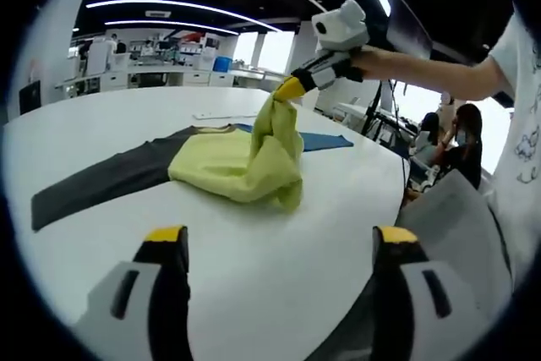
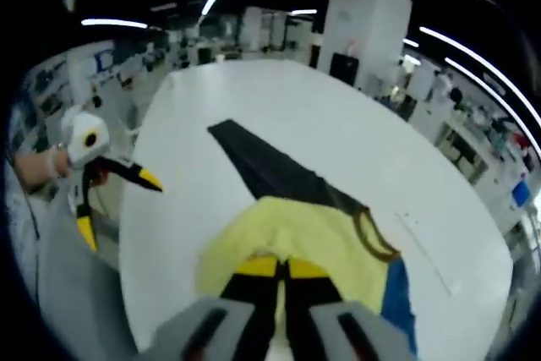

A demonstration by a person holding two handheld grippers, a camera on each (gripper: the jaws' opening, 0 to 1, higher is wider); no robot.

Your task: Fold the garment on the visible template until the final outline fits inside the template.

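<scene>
A broad white tabletop [image 1: 254,293] spreads across the left gripper view, with an office of desks and ceiling lights behind it toward 12 o'clock. On it lies the garment [image 1: 245,162], a shirt with a yellow body, a dark grey sleeve [image 1: 101,183] stretched flat toward 9 o'clock, and a blue sleeve [image 1: 325,141] showing toward 2 o'clock. The yellow body is bunched and drawn up into a peak at 12 o'clock from its centre, while the sleeves stay flat on the tabletop. No template outline can be made out under the cloth.

At the top of that peak, the right tongs [image 1: 287,90] are closed on a pinch of yellow fabric, held by a person's arm [image 1: 423,73] that comes in from 3 o'clock. In the right gripper view the same right tongs [image 2: 283,270] rise from 6 o'clock with their yellow tips pressed together over the yellow cloth [image 2: 296,234]; the grey sleeve [image 2: 262,162] runs away toward 11 o'clock and the blue sleeve [image 2: 397,293] lies at 4 o'clock.

The left tongs [image 1: 283,238] stand at 6 o'clock in their own view, jaws spread wide with nothing between them, above bare tabletop and well apart from the garment. In the right gripper view the left tongs [image 2: 118,200] appear at 9 o'clock, off the tabletop's edge, tips parted and empty.

Other people [image 1: 456,137] sit beyond the tabletop at 3 o'clock.
</scene>
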